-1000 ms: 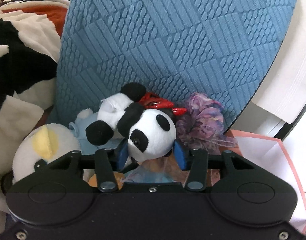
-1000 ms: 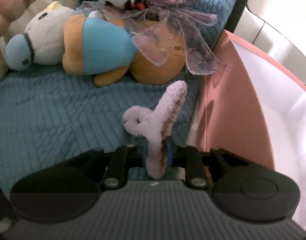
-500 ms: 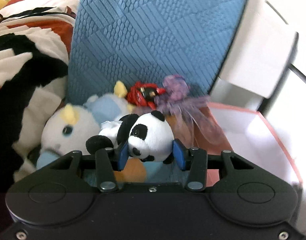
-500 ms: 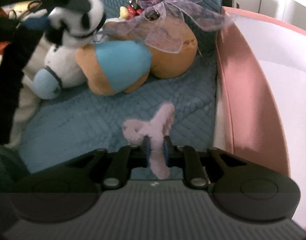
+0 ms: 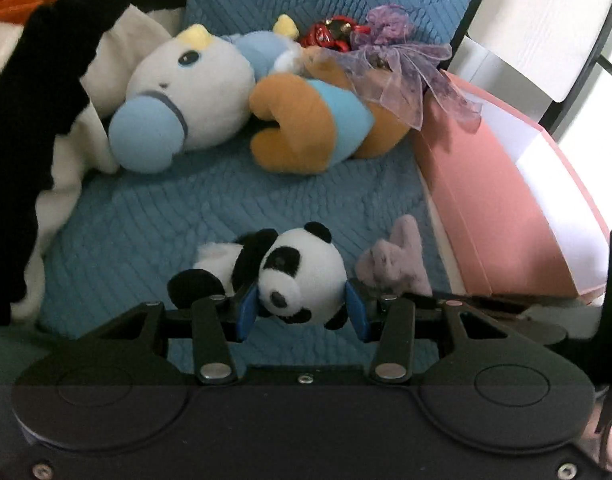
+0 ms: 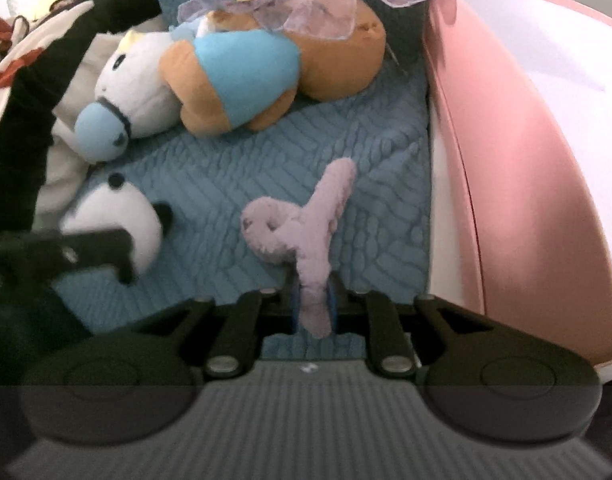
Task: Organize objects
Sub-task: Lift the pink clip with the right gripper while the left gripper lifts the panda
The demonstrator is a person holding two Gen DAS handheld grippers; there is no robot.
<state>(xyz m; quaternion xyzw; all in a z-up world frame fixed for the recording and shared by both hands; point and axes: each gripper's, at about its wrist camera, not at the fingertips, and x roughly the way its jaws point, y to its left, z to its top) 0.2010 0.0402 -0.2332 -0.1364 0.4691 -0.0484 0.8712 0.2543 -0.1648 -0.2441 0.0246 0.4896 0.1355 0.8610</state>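
Note:
My left gripper [image 5: 302, 310] is shut on a small panda plush [image 5: 294, 276] and holds it low over the blue quilted cushion [image 5: 186, 220]. The panda also shows at the left of the right wrist view [image 6: 114, 216]. My right gripper [image 6: 314, 306] is shut on a fuzzy lilac hair claw clip [image 6: 306, 224]. The clip also shows just right of the panda in the left wrist view [image 5: 394, 264]. A pink box [image 5: 506, 200] with a white inside stands open to the right of both grippers [image 6: 526, 160].
A white horse plush with a blue muzzle [image 5: 178, 96] and an orange-and-blue plush [image 5: 318, 120] lie at the back of the cushion. A purple ribbon bow [image 5: 398, 56] and a red item [image 5: 330, 34] rest behind them. A black-and-white blanket [image 5: 30, 120] lies left.
My left gripper has carried the panda back from the plush pile and down toward the cushion front, next to the right gripper. The right gripper still holds the clip and has shifted little.

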